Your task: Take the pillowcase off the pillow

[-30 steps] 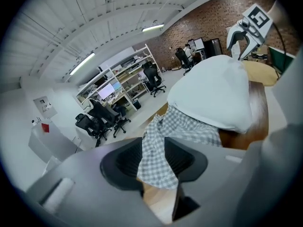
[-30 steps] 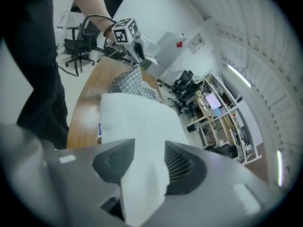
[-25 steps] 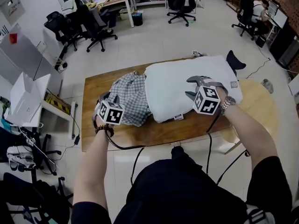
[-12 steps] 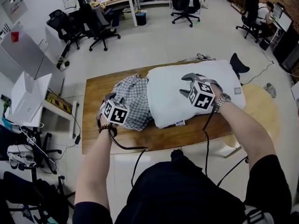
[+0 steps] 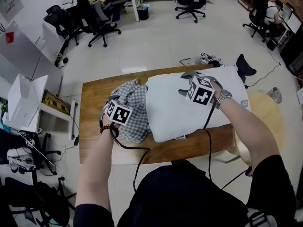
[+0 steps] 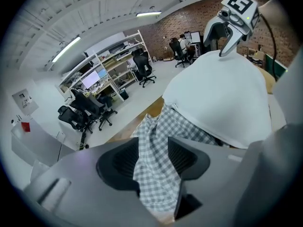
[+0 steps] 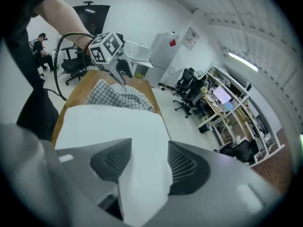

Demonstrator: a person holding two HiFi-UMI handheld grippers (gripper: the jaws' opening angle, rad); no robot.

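Pinching a bunch of the checked pillowcase (image 5: 132,105) between part-open jaws that have just been opening wider, the left gripper (image 6: 152,160) sits over the left part of the wooden table (image 5: 92,108). The right gripper (image 7: 144,162), its jaws also just widened, grips a fold of the white pillow (image 5: 189,112) near its far edge. The pillowcase lies crumpled against the pillow's left end.

Pillow (image 5: 182,110) left end was hidden inside bunched checked pillowcase (image 5: 135,103). Table (image 5: 94,126) right end was covered by pillow, near edge partly behind person's left forearm (image 5: 97,160). Pillow's small tag (image 5: 180,137) was too small to read.
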